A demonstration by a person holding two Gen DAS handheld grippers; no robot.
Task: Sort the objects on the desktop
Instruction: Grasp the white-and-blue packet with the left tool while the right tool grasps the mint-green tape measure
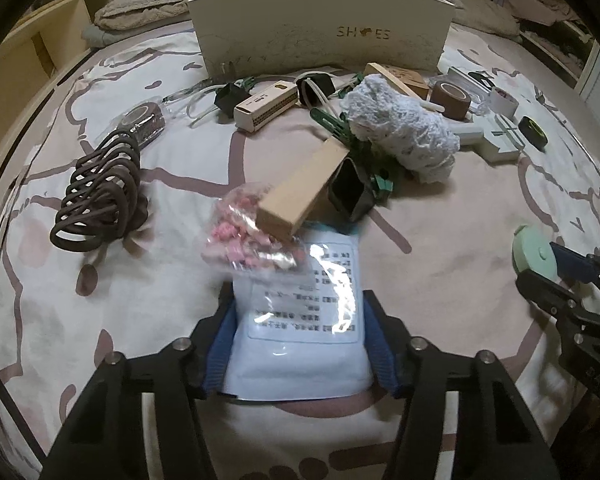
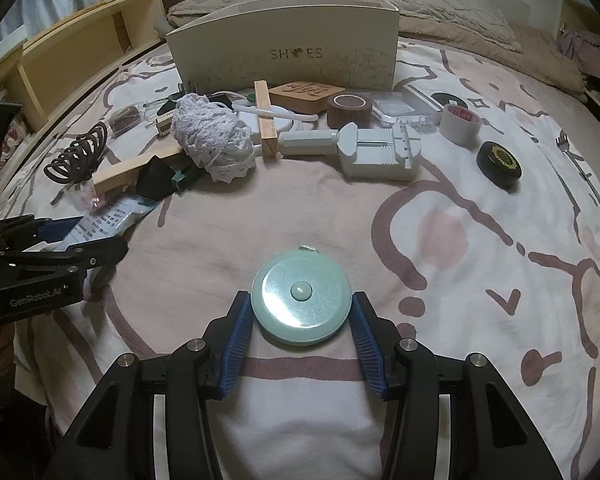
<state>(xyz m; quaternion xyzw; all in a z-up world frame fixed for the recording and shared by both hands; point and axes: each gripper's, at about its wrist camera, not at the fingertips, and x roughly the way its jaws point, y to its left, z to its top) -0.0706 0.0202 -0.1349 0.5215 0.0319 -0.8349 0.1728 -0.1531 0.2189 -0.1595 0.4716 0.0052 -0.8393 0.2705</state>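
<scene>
My left gripper (image 1: 297, 300) is shut on a pale blue packet (image 1: 300, 344) with a printed label, its blue pads (image 1: 220, 340) against both sides. The packet's far end lies under a bag of pink bits (image 1: 252, 236) and a tan cardboard box (image 1: 304, 192). My right gripper (image 2: 301, 298) is shut on a round mint-green tape measure (image 2: 301, 300), low over the patterned bed cover (image 2: 440, 240). From the right wrist view the left gripper (image 2: 80, 240) sits at the left edge with the packet (image 2: 100, 220). A cream shoe box (image 1: 320, 40) stands upright at the back.
A clutter lies in front of the shoe box (image 2: 284, 60): white lace bundle (image 2: 212, 136), wooden sticks, brown tape roll (image 2: 348, 110), grey watch tool (image 2: 380, 152), white tape roll (image 2: 460, 122), black round tin (image 2: 499, 164), fork (image 2: 580, 172). A brown coiled clip (image 1: 100, 196) lies left.
</scene>
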